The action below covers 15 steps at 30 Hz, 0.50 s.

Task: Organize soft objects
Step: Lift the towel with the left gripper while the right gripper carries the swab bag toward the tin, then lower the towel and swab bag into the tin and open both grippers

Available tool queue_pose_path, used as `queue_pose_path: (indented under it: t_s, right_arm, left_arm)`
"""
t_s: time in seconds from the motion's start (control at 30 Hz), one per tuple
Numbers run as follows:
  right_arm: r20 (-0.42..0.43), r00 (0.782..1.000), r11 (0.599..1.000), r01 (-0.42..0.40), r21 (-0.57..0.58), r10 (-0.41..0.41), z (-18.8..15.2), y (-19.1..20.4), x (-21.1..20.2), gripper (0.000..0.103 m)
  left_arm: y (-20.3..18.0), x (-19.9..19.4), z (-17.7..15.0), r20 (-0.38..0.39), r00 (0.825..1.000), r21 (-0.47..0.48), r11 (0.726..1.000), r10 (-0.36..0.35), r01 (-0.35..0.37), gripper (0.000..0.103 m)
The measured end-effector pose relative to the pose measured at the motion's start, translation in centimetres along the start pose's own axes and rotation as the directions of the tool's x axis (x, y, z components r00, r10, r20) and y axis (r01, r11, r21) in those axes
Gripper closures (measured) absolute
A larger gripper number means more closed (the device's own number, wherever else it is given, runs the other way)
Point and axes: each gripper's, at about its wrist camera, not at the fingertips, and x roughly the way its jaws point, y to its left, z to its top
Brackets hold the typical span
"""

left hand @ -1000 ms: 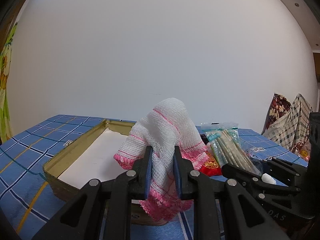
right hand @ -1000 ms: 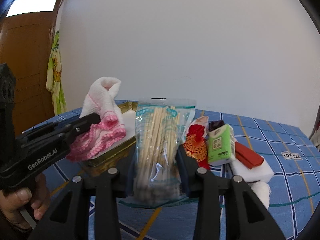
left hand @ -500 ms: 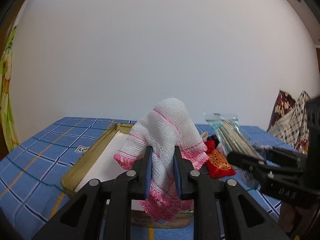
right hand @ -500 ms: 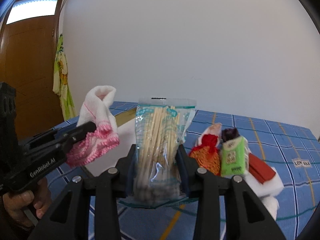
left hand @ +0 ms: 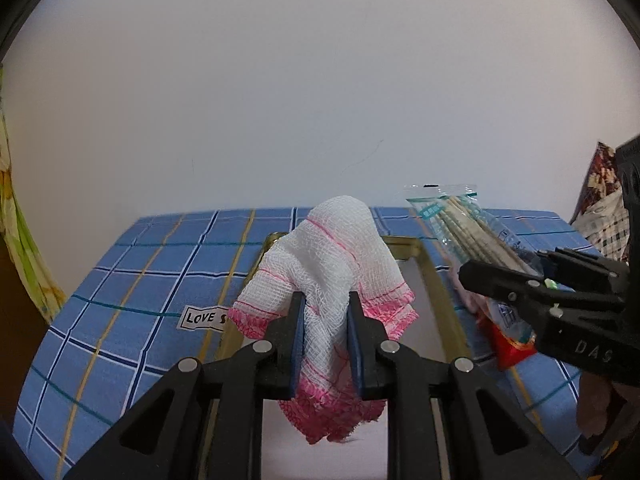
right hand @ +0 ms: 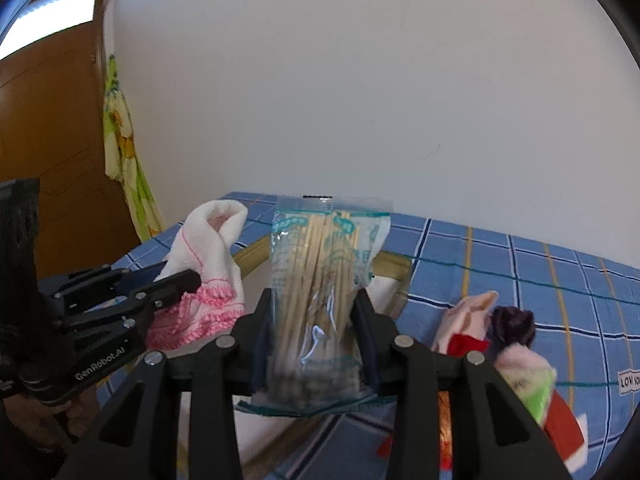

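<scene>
Upright – stick bag point(right hand: 320, 292), cloth point(left hand: 328, 280) draped

Home room, wooden door point(right hand: 48, 128), blue checked tablecloth point(left hand: 132, 280), cloth hanging by door point(right hand: 120, 148), plain white wall point(left hand: 320, 100)

- Blue checked tablecloth point(left hand: 132, 280) across lower frame, "LOVE" label point(left hand: 202, 317) at left.
- Brown wooden door point(right hand: 48, 152) at left.
- Yellow-green cloth point(right hand: 124, 152) hanging beside door.
- White wall point(right hand: 360, 80) behind.

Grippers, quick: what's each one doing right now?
Left gripper: shut on the white-and-pink cloth.
Right gripper: shut on the clear bag of wooden sticks.
</scene>
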Motion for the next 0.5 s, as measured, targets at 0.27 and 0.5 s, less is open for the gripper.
queue_pose_path:
  t_s: [0.27,0.5]
  right_arm:
    - [-0.086,0.996,1.0,0.027,-0.013,-0.028,1.1,0.7,4.2,0.065]
    - [-0.129,0.991,0.999,0.042,-0.022,-0.045,0.9,0.8,5.6,0.064]
  left_arm:
    - [-1.9,4.2,1.9,-0.103,0.993,0.059,0.997,0.058,-0.052,0.082]
    - [-3.0,7.0,2.7,-0.167,0.982,0.08,0.994,0.084,-0.071,0.08]
